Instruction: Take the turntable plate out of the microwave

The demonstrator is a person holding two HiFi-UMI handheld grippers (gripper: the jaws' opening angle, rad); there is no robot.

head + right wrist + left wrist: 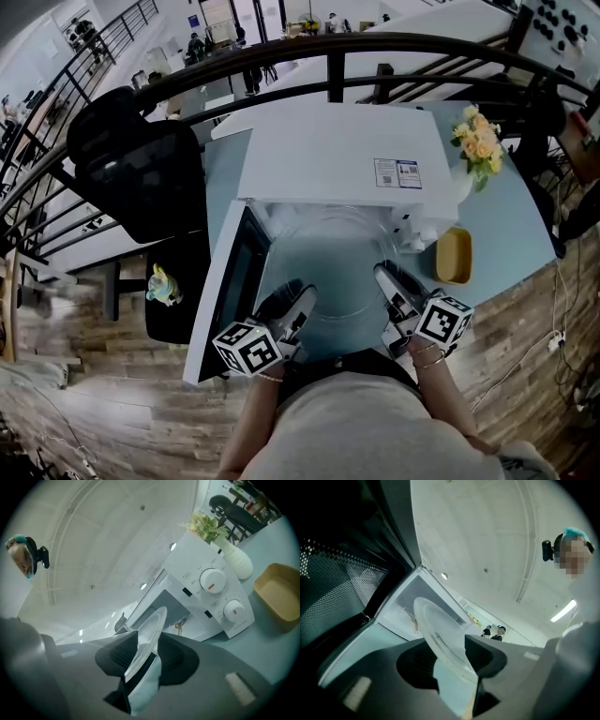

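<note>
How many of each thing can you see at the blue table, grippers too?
microwave: 1
glass plate: 1
vase of flowers: 1
yellow dish: 1
grippers: 2, the left gripper and the right gripper, both holding the glass plate
Total: 6

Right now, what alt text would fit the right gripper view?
The right gripper clamps the rim of a clear glass plate in front of the white microwave. A yellow tray and a vase of flowers stand beside it.
</note>
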